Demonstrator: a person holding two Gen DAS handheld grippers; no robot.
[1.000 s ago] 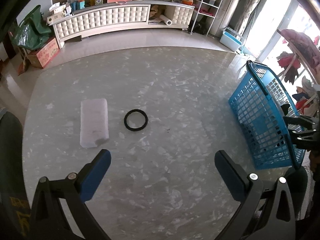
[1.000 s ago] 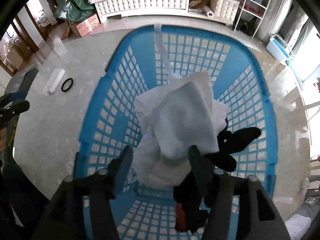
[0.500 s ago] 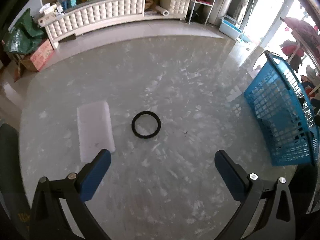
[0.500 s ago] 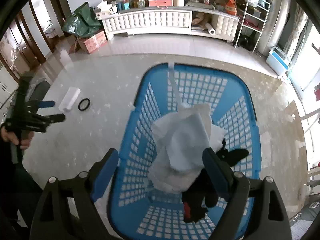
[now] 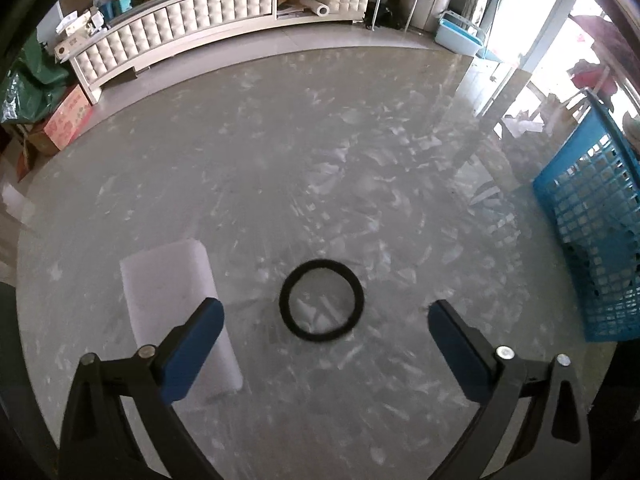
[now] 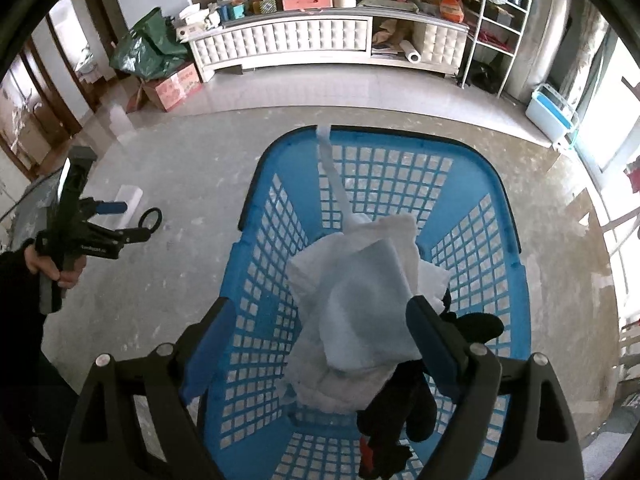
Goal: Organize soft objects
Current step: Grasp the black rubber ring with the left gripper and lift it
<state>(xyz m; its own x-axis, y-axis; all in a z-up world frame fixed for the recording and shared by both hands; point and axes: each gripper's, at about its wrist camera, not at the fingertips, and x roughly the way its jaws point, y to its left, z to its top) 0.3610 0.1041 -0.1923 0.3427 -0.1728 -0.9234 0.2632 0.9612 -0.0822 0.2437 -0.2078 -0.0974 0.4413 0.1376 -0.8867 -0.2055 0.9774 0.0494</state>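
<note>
Left wrist view first: the left gripper (image 5: 326,312) has its jaws spread wide with nothing in them, hanging over the grey marble tabletop (image 5: 280,160). A black ring (image 5: 321,300) lies flat right between the fingers, touching neither. Just left of it sits a white foam block (image 5: 176,304), long axis running near to far, its near end partly behind the left finger. Loads of bare tabletop on the far side; the blue basket (image 5: 592,240) stands at the right edge, well apart from both.

Right wrist view: the right gripper (image 6: 316,344) hangs over the blue basket (image 6: 380,168), jaws wide and not gripping anything. A pile of white cloths (image 6: 360,292) lies in the basket between the fingers, with a white strip trailing up over the far rim, plus a black glove (image 6: 404,412) at the near right. Off to the left, a hand (image 6: 52,270) holds the other gripper over the ring and block.
</note>
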